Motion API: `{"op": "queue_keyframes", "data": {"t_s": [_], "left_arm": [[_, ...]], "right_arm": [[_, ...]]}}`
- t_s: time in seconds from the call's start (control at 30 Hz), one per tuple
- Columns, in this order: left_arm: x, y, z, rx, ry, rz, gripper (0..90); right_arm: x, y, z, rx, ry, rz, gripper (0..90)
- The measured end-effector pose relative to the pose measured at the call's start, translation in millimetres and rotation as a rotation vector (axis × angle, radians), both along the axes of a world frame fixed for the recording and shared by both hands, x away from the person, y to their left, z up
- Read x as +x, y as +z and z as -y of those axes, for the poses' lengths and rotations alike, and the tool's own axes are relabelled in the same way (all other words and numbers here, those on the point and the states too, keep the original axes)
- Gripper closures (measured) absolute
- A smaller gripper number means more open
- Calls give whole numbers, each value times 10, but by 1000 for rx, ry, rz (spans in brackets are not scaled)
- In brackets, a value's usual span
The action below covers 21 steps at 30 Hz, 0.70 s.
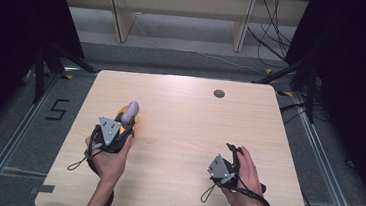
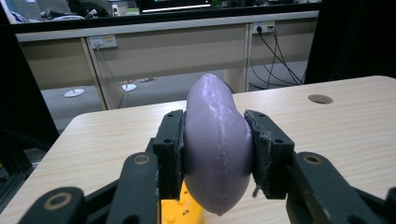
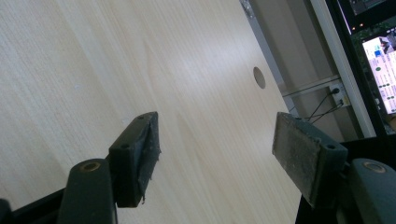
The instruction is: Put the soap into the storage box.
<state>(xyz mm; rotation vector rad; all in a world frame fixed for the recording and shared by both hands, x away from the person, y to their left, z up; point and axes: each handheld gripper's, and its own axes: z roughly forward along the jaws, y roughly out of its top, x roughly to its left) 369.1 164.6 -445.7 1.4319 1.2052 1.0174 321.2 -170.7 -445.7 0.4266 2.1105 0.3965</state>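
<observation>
A lilac, egg-shaped object [image 2: 217,144] stands upright between the two black pads [image 2: 169,149] of my left gripper [image 2: 215,151], which press on both its sides. Under it lies a yellow piece with small holes [image 2: 181,211]. From above, the lilac object [image 1: 131,111] rises over the yellow piece [image 1: 121,113] at the table's left, just beyond my left gripper [image 1: 124,126]. My right gripper [image 1: 232,149] rests low at the right front of the table; its jaws [image 3: 217,161] stand wide apart over bare wood, with nothing between them.
The light wooden table [image 1: 184,128] has a round cable hole [image 1: 219,93] near its far edge, which is the same cable hole [image 3: 259,77] ahead of the right jaws. Black stands and cables line both sides. A desk frame [image 1: 179,12] stands beyond.
</observation>
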Motion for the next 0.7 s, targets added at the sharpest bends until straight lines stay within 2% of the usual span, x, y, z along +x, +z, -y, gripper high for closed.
{"op": "queue_keyframes", "data": {"t_s": [0.13,0.7], "left_arm": [[20,5,-11,-3,16,6,589],[128,-22,-78,-9,70,1,589]], "right_arm": [[-3,-10,-9,21,-5,-4,327],[-5,-9,-10,20,-3,2,327]]}}
